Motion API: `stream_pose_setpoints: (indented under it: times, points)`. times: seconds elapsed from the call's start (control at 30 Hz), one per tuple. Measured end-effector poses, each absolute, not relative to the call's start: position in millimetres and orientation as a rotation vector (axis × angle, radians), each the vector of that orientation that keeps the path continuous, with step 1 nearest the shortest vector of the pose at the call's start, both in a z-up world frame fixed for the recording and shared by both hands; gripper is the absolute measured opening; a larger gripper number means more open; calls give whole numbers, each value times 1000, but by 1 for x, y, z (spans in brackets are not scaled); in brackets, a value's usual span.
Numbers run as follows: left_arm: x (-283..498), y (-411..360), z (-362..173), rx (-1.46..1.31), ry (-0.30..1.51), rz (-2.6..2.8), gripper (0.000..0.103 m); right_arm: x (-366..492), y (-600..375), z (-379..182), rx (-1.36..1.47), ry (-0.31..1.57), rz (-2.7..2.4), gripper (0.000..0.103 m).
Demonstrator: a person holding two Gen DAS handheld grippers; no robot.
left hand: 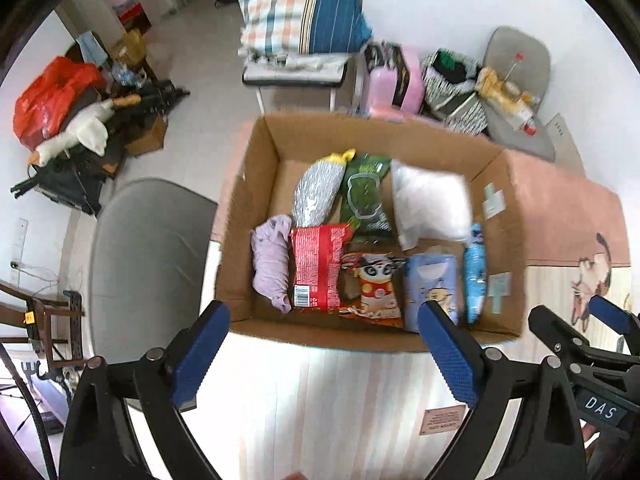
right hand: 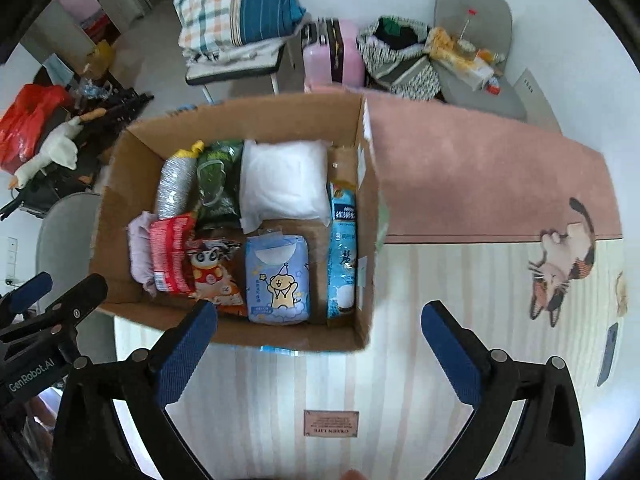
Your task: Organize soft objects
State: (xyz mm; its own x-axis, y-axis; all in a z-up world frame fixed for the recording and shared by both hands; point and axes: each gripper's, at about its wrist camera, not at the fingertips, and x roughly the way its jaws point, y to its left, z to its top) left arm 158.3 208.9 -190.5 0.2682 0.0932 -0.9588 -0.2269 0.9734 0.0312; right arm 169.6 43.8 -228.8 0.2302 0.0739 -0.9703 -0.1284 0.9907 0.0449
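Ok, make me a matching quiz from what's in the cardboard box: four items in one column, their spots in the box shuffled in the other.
Items
1. white pillow
2. lilac cloth roll
3. blue bear pack
4. silver bag

Places
A. near left corner
B. far left corner
C. far side, right of the green bag
D. near side, right of the cartoon snack bag

Pairs: 1-C, 2-A, 3-D, 4-B

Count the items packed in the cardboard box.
8: silver roll, green bag, white pillow at back; lilac cloth, red packet, cartoon bag, blue pack, tall blue pack in front. Others may hide beneath.

Soft packets (right hand: pixel 277 289) and white pillow (right hand: pixel 285 182) packed flat in cardboard box (right hand: pixel 240 118)
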Motion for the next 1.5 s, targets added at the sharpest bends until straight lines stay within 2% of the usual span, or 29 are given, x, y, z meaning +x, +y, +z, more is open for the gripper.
stream_pose_setpoints:
  times: [0.4,0.8,1.1,1.13,1.17,1.5]
  points:
    - [81,178,-68,-101,1096,198,96,77,7,-98,11,1140,172,103]
    - [35,175,-11,-147,1013,184,96,17,-3,-15,-25,995,192,103]
    - [37,168,-15,-90,992,216,96,22,2,-10,-46,964,168,103]
    - [40,169,-18,-85,989,215,102,26,3,-12,-50,961,160,103]
    - [42,169,-20,-81,991,218,103,28,3,-13,-54,959,155,103]
    - [57,179,-41,-95,1017,247,103,51,9,-39,-83,991,118,103]
